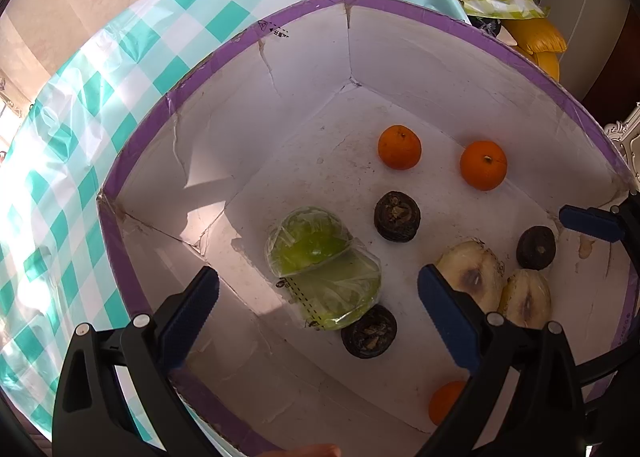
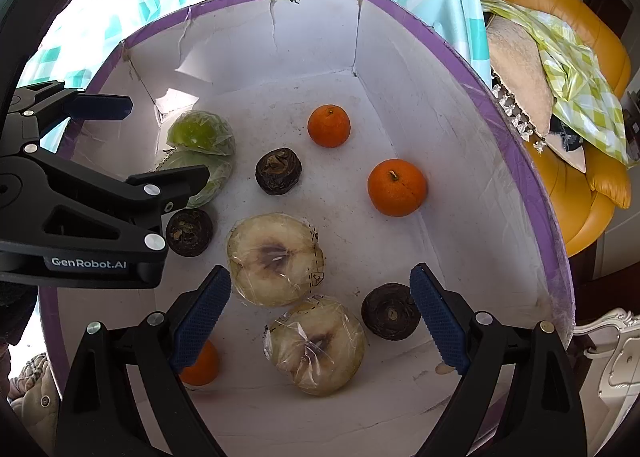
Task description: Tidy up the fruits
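We hold both grippers, left [image 1: 318, 307] and right [image 2: 320, 315], spread wide and empty over the box [image 2: 460, 57], ready to pick. Inside it the fruits lie mixed: oranges [image 2: 397, 187], dark fruits [image 2: 278, 171], wrapped halves [image 2: 275, 258].

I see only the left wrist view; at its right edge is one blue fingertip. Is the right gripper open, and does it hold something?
Observer: The right gripper is open and holds nothing.
Operator: What lies under it?
Observer: Two wrapped pale halves, cut faces up, show between its fingers.
Operator: Is anything near a finger?
Observer: A dark round fruit sits right beside one finger; whether they touch, I cannot tell.
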Tool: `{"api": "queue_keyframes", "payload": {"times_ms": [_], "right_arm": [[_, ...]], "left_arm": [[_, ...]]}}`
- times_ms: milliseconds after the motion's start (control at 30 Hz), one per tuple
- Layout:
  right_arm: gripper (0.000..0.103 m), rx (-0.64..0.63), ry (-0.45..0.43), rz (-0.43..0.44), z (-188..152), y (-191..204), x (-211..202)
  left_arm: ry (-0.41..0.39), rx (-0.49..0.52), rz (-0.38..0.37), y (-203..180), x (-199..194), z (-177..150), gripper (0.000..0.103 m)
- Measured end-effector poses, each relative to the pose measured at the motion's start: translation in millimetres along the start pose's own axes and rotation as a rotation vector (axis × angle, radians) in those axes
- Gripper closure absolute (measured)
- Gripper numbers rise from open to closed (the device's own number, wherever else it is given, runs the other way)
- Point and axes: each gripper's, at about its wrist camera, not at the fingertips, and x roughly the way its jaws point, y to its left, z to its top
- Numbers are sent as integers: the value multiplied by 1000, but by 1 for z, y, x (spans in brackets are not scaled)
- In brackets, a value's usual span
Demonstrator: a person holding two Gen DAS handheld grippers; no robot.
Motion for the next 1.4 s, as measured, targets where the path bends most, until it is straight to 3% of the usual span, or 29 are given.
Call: {"api": "queue_keyframes", "payload": {"times_ms": [1400], "right_arm": [[15, -1, -1, -7, -1, -1, -1]], "left_arm": [[-2, -10, -4, 1, 1, 3, 3]]}}
